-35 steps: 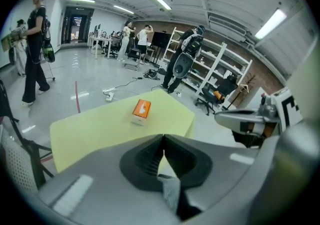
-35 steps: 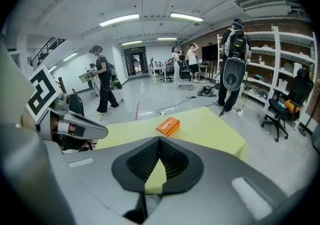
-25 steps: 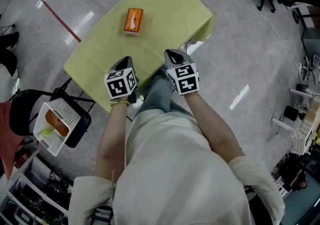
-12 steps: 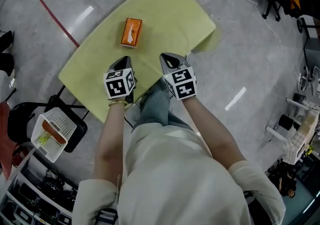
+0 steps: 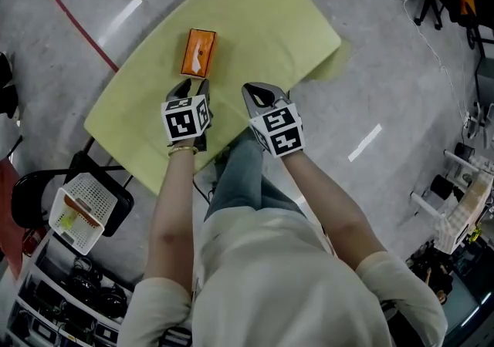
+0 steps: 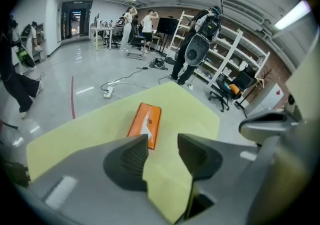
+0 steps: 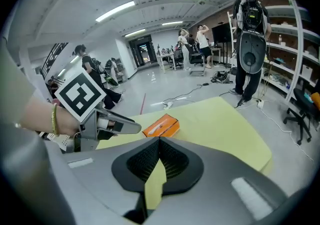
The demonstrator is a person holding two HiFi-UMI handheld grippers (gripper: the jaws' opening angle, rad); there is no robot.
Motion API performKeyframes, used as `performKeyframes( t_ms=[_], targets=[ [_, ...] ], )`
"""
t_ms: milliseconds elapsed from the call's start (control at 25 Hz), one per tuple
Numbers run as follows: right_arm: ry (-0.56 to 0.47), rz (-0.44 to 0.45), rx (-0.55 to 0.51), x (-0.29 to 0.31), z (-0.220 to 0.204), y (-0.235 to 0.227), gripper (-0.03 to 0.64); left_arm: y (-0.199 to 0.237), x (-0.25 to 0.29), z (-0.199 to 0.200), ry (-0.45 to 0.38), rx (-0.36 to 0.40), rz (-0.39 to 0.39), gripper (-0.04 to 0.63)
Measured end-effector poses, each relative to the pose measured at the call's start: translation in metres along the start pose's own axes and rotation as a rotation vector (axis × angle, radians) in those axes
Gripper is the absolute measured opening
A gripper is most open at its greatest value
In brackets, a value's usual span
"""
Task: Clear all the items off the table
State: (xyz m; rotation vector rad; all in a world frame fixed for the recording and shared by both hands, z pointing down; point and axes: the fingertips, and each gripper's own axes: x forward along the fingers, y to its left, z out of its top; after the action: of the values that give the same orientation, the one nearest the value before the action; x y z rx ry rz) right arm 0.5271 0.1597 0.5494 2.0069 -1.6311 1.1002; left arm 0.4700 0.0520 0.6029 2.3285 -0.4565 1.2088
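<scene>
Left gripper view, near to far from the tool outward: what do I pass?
Left tool, jaws just been opening, nothing between them → orange box on the yellow table → white power strip on the floor → people at the far end.

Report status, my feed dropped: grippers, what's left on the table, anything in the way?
Left gripper jaws just opened, empty, short of orange box. Right gripper shut, empty. Box alone on yellow table. Nothing in the way.
</scene>
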Motion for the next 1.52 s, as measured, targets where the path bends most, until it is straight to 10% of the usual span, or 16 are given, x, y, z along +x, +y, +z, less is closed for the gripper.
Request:
performKeyframes(
  t_ms=[840,1520],
  targets=[
    [0.058,0.062,0.065,0.068,-0.025,-0.033,0.000,0.040,0.124,0.010,0.150,0.134,0.095,0.514],
    [0.096,0.061,0.122,0.093,-0.044,-0.051,0.000,0.058,0.188,-0.015,0.319,0.309,0.131,0.551]
  ],
)
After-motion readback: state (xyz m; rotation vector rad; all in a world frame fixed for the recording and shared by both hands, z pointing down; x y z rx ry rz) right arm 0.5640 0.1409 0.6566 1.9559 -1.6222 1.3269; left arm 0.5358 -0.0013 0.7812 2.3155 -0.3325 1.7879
